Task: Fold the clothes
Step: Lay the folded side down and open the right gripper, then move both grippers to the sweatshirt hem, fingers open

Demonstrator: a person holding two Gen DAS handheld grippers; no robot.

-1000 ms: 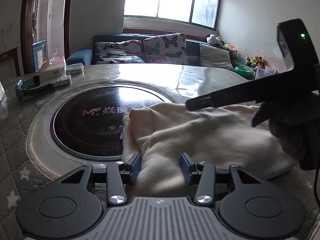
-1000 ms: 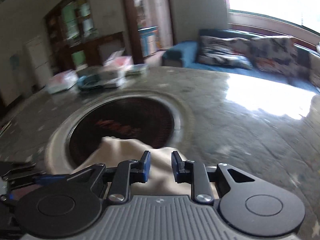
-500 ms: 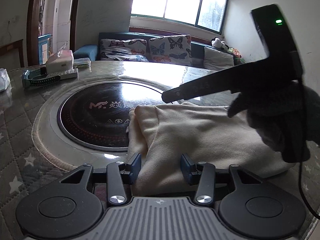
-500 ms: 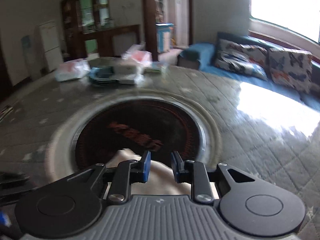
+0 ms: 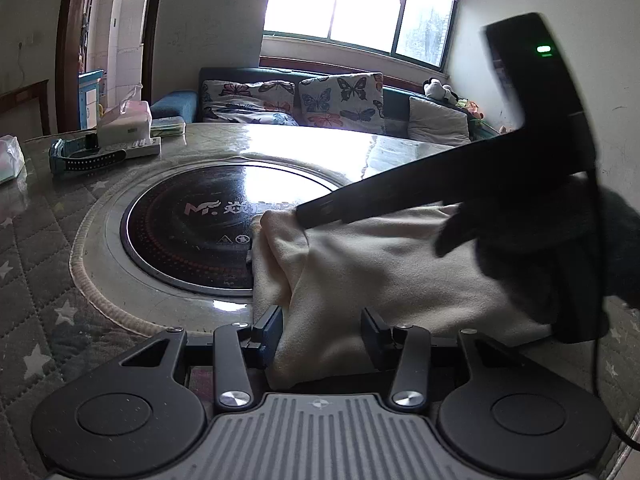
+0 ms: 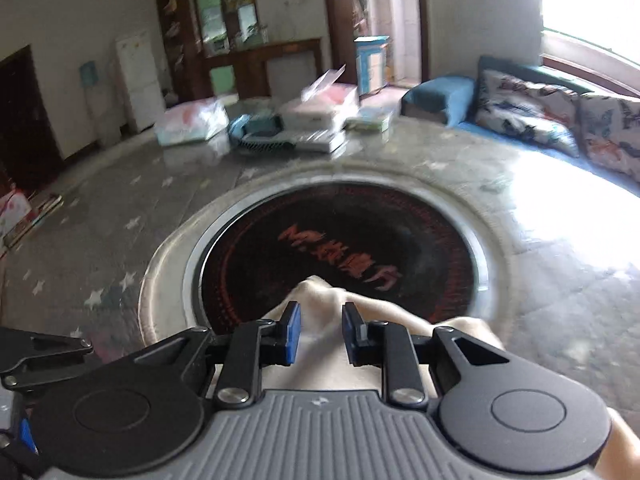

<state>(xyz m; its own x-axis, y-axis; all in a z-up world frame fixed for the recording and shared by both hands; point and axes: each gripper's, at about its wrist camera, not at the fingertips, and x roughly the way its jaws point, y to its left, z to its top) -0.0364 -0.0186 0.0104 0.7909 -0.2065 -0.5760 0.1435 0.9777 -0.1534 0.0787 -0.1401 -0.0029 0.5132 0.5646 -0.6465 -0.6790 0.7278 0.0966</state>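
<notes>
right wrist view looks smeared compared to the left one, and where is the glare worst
Right wrist view: motion blur smears the boxes and the cooktop lettering, and the window is blown out. Left wrist view: sharp, cooktop lettering readable, but window glare whitens the far table, and the right hand-held gripper is a dark silhouette.

Bright window [image 5: 360, 4] at 12 o'clock, strong daylight glaring on desk [image 5: 48, 272] top. Teal sofa [image 5: 176, 106] below it, butterfly cushions [image 5: 340, 96], plush panda [image 5: 438, 90] at 2 o'clock. White walls. Dark wooden doorframe [image 5: 64, 40] at 10 o'clock. Right wrist view, blurred: wooden cabinet [image 6: 240, 40], white fridge [image 6: 140, 76] at 11 o'clock
</notes>
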